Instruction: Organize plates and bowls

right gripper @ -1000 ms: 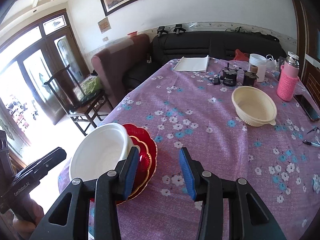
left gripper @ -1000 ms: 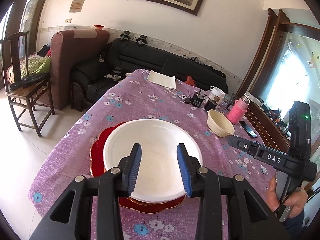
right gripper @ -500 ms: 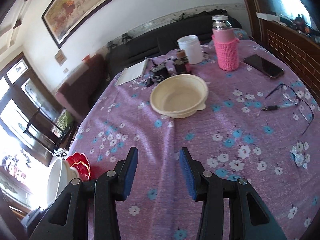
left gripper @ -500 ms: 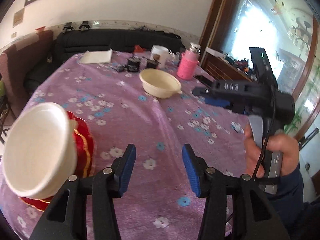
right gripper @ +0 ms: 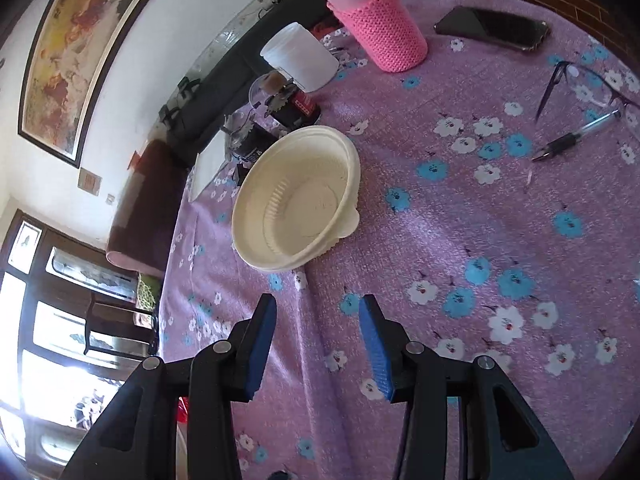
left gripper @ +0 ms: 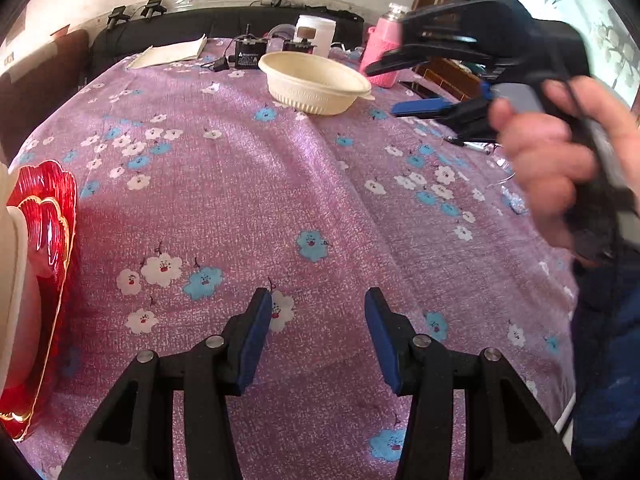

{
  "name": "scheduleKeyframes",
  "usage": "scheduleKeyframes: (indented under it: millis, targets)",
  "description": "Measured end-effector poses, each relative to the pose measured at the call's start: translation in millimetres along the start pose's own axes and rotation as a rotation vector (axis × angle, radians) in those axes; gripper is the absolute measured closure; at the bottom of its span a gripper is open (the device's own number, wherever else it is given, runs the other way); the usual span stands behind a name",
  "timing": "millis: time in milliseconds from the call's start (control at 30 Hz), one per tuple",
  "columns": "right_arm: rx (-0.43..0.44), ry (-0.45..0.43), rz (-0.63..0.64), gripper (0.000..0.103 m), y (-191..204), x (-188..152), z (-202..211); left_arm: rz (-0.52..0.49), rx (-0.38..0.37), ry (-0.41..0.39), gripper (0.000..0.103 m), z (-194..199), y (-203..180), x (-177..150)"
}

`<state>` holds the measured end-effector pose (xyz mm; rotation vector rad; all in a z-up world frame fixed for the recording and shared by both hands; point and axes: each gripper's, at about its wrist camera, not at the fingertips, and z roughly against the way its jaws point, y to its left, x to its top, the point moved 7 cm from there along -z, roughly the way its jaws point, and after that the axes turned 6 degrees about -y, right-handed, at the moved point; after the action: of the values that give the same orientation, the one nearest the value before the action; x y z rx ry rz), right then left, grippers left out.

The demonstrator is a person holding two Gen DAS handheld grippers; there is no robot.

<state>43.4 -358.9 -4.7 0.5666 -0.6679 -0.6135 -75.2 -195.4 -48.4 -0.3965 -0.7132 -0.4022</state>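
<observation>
A cream plastic bowl (right gripper: 296,200) stands upright on the purple flowered tablecloth (right gripper: 460,240), just ahead of my right gripper (right gripper: 318,344), which is open and empty. The bowl also shows far across the table in the left wrist view (left gripper: 316,82). My left gripper (left gripper: 316,336) is open and empty over bare cloth. At its left edge a red scalloped plate (left gripper: 44,216) carries a white bowl (left gripper: 12,272), mostly cut off. The right gripper (left gripper: 404,88) shows in the left wrist view, held by a hand near the cream bowl.
Behind the cream bowl stand a pink-sleeved bottle (right gripper: 376,28), a white tub (right gripper: 300,58) and small dark jars (right gripper: 292,104). A phone (right gripper: 492,28), glasses (right gripper: 588,84) and a pen (right gripper: 576,136) lie to the right. A sofa lies beyond the table.
Both grippers have swung right, away from the red plate stack and toward the cream bowl. The right gripper has come much closer to the bowl. Both stay open.
</observation>
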Motion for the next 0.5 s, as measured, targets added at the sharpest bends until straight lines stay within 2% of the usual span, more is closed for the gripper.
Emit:
scheduleKeyframes:
  millis: [133, 300, 367, 400, 500]
  targets:
    - [-0.006, -0.011, -0.071, 0.056, 6, 12, -27, 0.005, -0.024, 0.008, 0.056, -5, -1, 1]
    - [-0.077, 0.004, -0.091, 0.056, 4, 26, -58, 0.010, -0.047, 0.007, 0.056, -5, -2, 0]
    - [-0.094, 0.019, -0.079, 0.067, 1, 26, -65, 0.010, -0.052, 0.007, 0.056, -4, -2, 0]
    - [-0.107, 0.030, -0.066, 0.077, -1, 26, -67, 0.010, -0.054, 0.007, 0.056, -4, -3, 0]
    - [-0.124, 0.029, -0.041, 0.085, -9, 26, -58, 0.010, -0.055, 0.007, 0.056, -4, -3, 0]
